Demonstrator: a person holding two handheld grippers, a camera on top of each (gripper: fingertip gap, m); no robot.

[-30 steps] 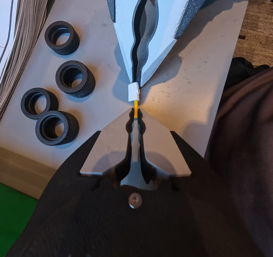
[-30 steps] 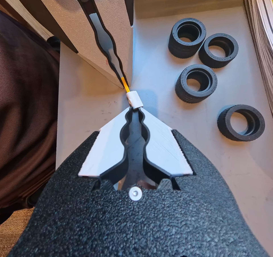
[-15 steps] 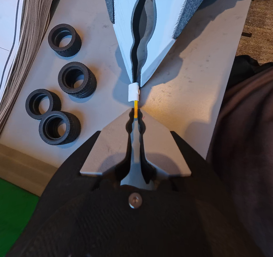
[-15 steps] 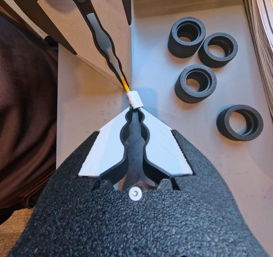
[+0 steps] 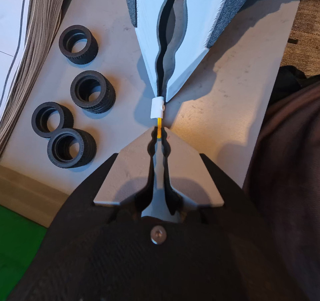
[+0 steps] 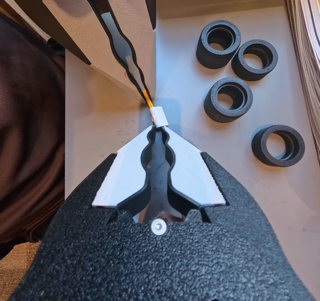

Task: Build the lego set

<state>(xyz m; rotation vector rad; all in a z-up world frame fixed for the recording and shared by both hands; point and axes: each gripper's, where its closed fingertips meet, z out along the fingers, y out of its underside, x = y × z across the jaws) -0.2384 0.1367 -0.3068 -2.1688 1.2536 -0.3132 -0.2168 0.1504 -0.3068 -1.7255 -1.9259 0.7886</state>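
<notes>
Pinched between the closed left gripper (image 5: 159, 131), a thin yellow axle (image 5: 159, 126) is met by a white connector (image 6: 159, 118) clamped in the right gripper (image 6: 158, 129), above the grey table (image 6: 103, 128); four black tyres (image 6: 228, 100) lie beside. Slight misalignment could bend or eject the axle

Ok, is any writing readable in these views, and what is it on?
Black tyres: three have raised sidewall lettering, legible, but I won't copy it out.
Fourth tyre, nearest the right gripper: no lettering visible.
Instruction booklet: small printed mark at the page corner, not copied either.
Both grippers, left gripper included, the white connector and the yellow axle: no writing.
</notes>
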